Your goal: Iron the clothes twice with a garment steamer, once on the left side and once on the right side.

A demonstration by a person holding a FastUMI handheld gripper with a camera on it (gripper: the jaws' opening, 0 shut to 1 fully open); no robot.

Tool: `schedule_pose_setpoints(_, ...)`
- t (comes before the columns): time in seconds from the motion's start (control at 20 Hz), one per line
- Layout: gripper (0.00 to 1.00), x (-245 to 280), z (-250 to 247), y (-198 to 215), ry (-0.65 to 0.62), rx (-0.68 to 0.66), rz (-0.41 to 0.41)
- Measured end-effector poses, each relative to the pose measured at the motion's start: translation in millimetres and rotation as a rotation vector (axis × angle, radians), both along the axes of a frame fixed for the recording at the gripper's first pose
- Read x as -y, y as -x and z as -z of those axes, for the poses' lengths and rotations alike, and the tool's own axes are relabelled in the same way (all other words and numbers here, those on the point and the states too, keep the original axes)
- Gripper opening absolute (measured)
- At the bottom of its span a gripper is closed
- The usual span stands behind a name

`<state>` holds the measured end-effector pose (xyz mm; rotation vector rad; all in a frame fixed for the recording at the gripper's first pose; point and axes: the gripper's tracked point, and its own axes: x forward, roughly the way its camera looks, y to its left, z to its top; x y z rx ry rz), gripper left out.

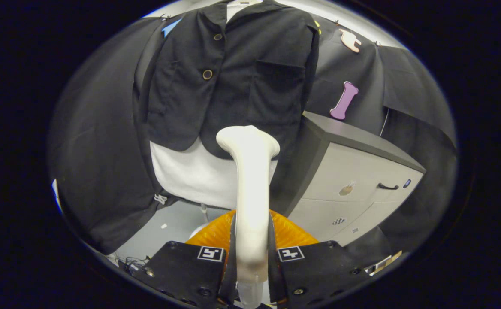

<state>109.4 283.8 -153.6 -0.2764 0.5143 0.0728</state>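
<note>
A black jacket (233,81) with round buttons hangs upright ahead of me, over a white garment (194,176) that shows below its hem. The white garment steamer (250,184) stands up between my fingers, and its head reaches the jacket's lower hem near the middle, slightly to the right. My gripper (251,257) is shut on the steamer's handle, both black fingers pressing on its sides. An orange ribbed part (289,234) sits just behind the fingers.
A grey cabinet (362,180) with a dark top and drawer handles stands right of the jacket. Black cloth (100,141) hangs to the left and behind. Pale floor (169,223) with some cables lies below.
</note>
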Motion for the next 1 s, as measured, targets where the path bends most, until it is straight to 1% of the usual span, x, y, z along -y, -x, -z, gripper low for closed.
schedule_pose_setpoints(0.25, 0.32, -1.7, 11.1, -2.1, 0.011, -0.007, -0.018)
schedule_pose_setpoints(0.45, 0.32, -10.2, -22.8, 8.5, -0.020, 0.054, -0.046)
schedule_pose_setpoints(0.75, 0.32, -54.3, -137.6, 4.1, -0.092, 0.271, -0.139)
schedule_pose_setpoints(1.0, 0.32, -115.7, -258.7, -2.5, -0.147, 0.529, -0.243)
